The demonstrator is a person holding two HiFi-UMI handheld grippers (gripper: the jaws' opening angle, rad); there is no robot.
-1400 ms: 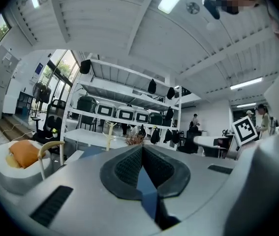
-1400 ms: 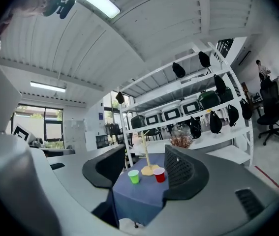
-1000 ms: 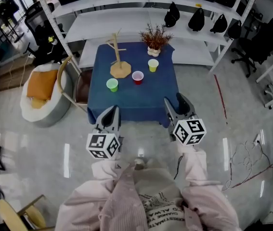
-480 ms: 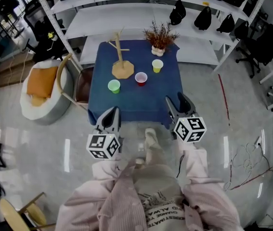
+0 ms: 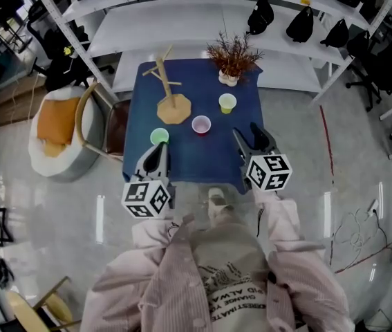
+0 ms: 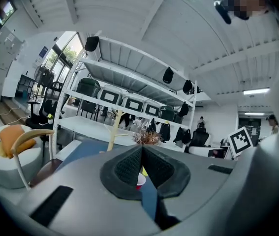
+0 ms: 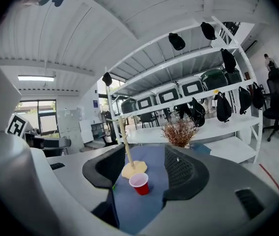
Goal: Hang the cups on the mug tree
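As the head view runs from its left side, a white floor seat (image 5: 56, 131) with an orange cushion comes first, and a wooden chair (image 5: 93, 120) stands just beside the left edge of the desk (image 5: 206, 159), which is draped in blue cloth.

On the desk's far left part stands the mug tree (image 5: 173, 95), upright on its flat wooden base, with every peg bare. All 3 cups stand upright on the cloth, apart from one another and from the tree. The green cup (image 5: 159, 136) is nearest the front edge, on the left. The left hand-held gripper (image 5: 156, 159) is held just in front of it at the desk's near edge. Its own view shows the jaws closed with the tips meeting and nothing between them.

Right of the tree's base sits the red cup (image 5: 201, 124), near the middle of the desk. Further right and further back sits the yellow cup (image 5: 227, 103). Behind that, at the far edge, a small pot of dried brown twigs (image 5: 231, 59) stands.

The right hand-held gripper (image 5: 252, 141) is held at the near right corner of the desk, with its jaws apart and empty. In its own view the red cup and the tree's base show in the gap between the jaws, well ahead of them.

Behind the desk runs a white shelving rack (image 5: 175, 28) with black bags (image 5: 260, 14) on its right part.
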